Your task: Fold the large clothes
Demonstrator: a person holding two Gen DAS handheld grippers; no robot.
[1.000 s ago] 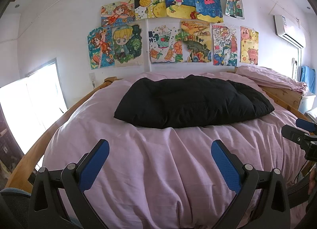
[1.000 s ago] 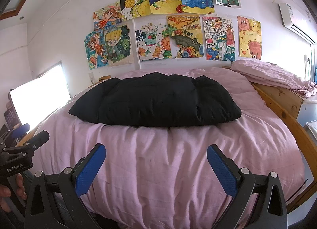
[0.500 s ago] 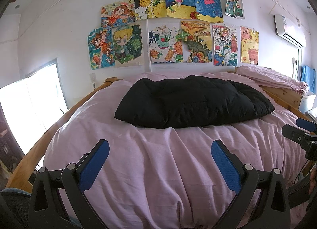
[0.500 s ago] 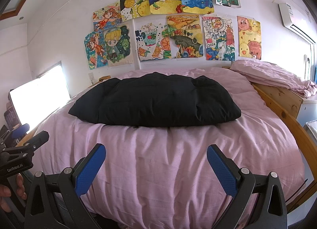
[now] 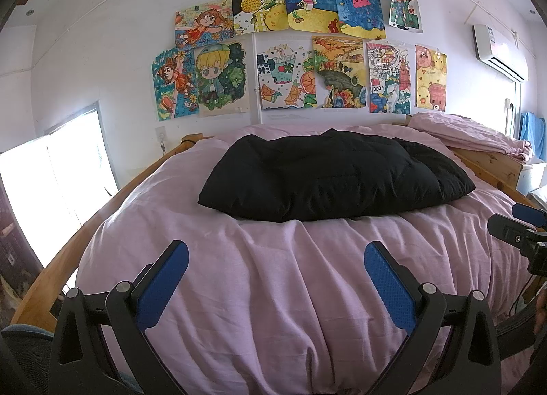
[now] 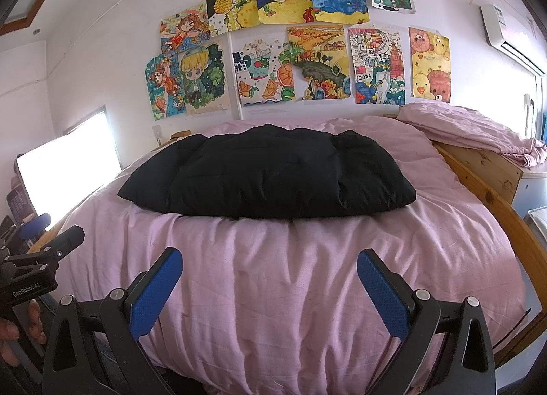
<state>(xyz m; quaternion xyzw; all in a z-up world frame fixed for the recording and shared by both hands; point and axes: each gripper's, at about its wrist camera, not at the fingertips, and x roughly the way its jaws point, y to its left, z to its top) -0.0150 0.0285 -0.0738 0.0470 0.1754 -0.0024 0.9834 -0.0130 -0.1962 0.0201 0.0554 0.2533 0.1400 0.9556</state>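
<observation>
**Folded black garment on bed, both grippers clear**

While both grippers hang back at the foot of the bed, nothing is being handled. Bed (image 5: 273, 292) fills both views, pink cover (image 6: 290, 275) wrinkled, wooden frame (image 6: 495, 196) showing along the sides. Wall behind is covered with kids' drawings (image 5: 290, 46); air conditioner (image 5: 499, 53) high on the right; bright window (image 5: 51, 190) on the left.

Black padded garment (image 5: 328, 176) lies across the middle of the bed, well apart from both grippers. It looks like a compact puffy rectangle with no sleeves sticking out, so probably folded already; centred on the cover, likely so it sits flat and stable.

Pink bundle of bedding (image 6: 471, 128) sits on a wooden cabinet at the right, off the work area.

Left gripper (image 5: 275, 268): jaws spread wide, nothing between them, over bare cover. Right gripper (image 6: 270, 273): same, wide and empty. Each shows at the edge of the other's view, so they sit side by side, pointed at the garment. Judgement: fold done or about to get a final tidy; can't tell which.
</observation>
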